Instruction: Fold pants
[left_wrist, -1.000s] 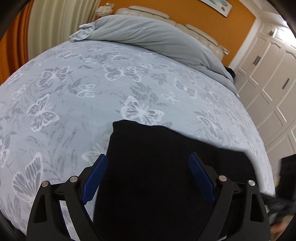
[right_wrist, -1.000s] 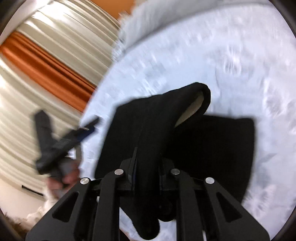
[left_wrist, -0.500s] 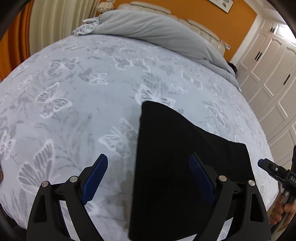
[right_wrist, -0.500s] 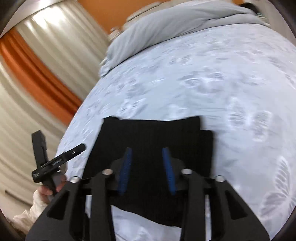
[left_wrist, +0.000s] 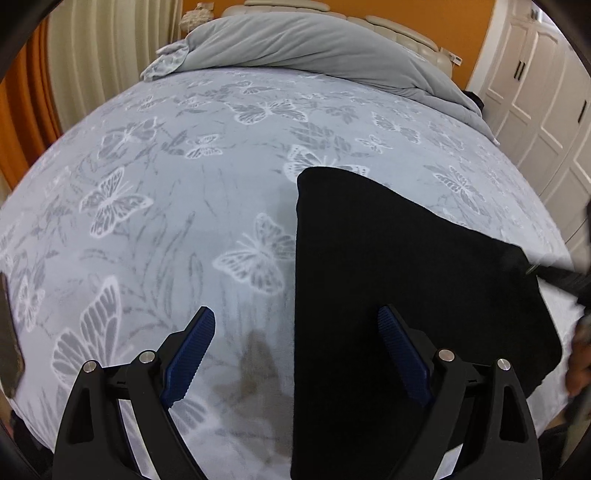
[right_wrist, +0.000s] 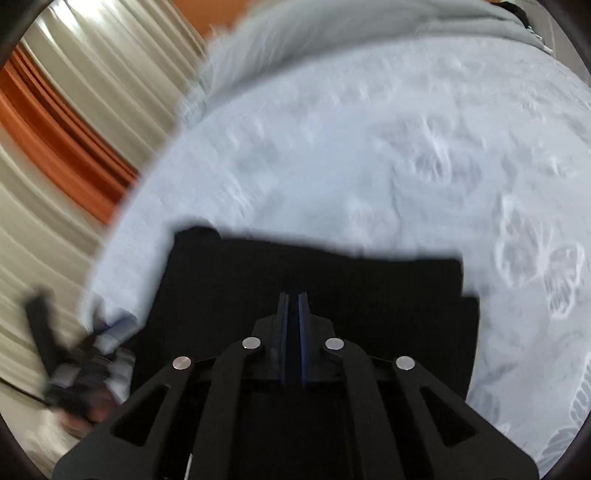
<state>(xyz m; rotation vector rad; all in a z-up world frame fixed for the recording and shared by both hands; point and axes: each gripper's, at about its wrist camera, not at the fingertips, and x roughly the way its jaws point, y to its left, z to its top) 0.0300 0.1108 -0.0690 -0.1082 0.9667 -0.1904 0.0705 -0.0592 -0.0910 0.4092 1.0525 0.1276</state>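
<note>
Lying folded flat on the butterfly-print bed (left_wrist: 155, 236), the black pants (left_wrist: 388, 280) sit near its front edge. Left gripper (left_wrist: 295, 332) hovers with jaws spread wide, one finger over the pants, one over bare sheet. Right gripper (right_wrist: 292, 306) hangs above the pants, blue pads pressed together, pinching nothing.

Even soft light, fisheye bending, right wrist view motion-blurred

Pants (left_wrist: 406, 295) flat on bed (left_wrist: 184, 184); duvet (left_wrist: 314, 40) behind, at headboard.
</note>
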